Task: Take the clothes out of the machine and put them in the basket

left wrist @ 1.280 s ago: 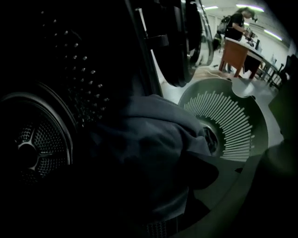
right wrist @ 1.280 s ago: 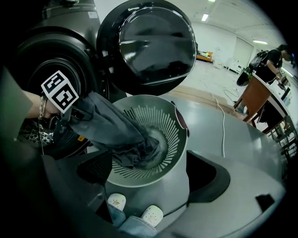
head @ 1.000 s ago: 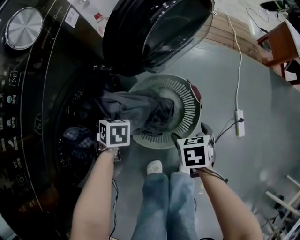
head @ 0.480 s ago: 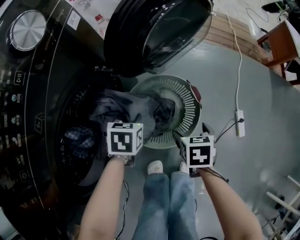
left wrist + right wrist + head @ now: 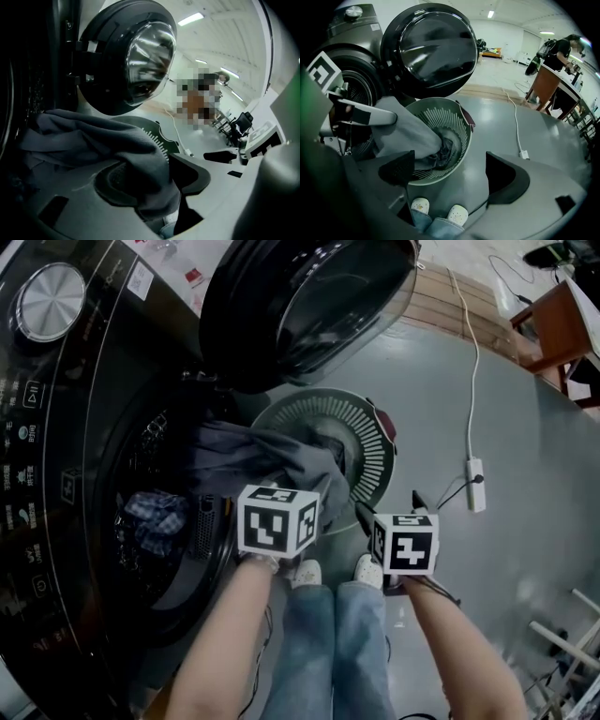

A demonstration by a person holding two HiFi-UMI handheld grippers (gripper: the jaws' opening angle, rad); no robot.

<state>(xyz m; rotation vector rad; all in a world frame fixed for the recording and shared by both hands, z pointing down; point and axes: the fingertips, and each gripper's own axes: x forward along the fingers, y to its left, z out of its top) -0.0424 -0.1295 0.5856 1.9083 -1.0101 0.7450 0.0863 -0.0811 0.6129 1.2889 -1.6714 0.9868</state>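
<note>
- Clothes first: a dark grey fabric garment (image 5: 253,457) stretches from the open mouth of the black front-loading washing machine (image 5: 56,427) across to the pale green round slotted plastic basket (image 5: 373,442). Its far end dips in among the dark clothes piled there.
- Over to the left gripper (image 5: 164,180): its jaws have just been opening and stand partly apart, with the grey garment lying between them, draped over one pad.
- And the right gripper (image 5: 452,176): jaws wide apart, nothing in them, hovering just beside the basket's near rim.
- Deep in the drum lies a blue-and-white checked cloth (image 5: 155,512).
- The machine's round glass door (image 5: 300,306) hangs open above the basket.
</note>
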